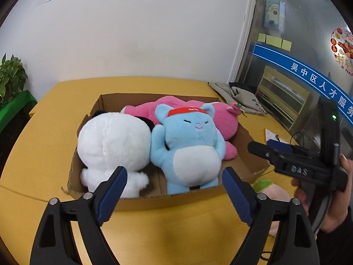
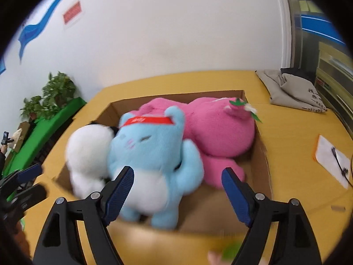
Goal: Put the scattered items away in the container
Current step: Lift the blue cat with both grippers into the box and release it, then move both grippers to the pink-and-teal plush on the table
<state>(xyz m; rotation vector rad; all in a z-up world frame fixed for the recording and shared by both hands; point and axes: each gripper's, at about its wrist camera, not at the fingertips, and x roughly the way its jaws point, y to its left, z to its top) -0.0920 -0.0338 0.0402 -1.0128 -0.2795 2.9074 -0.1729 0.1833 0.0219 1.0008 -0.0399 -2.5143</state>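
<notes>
I see the cardboard box on the yellow table, and three soft toys lie inside it. The white plush is at the left, the blue cat plush with a red headband is in the middle, touching it, and the pink plush is behind. My left gripper is wide open above the near wall of the box and holds nothing. My right gripper is open too, empty, above the blue cat plush. One more plush, peach and green, lies on the table just beside the box, outside it.
</notes>
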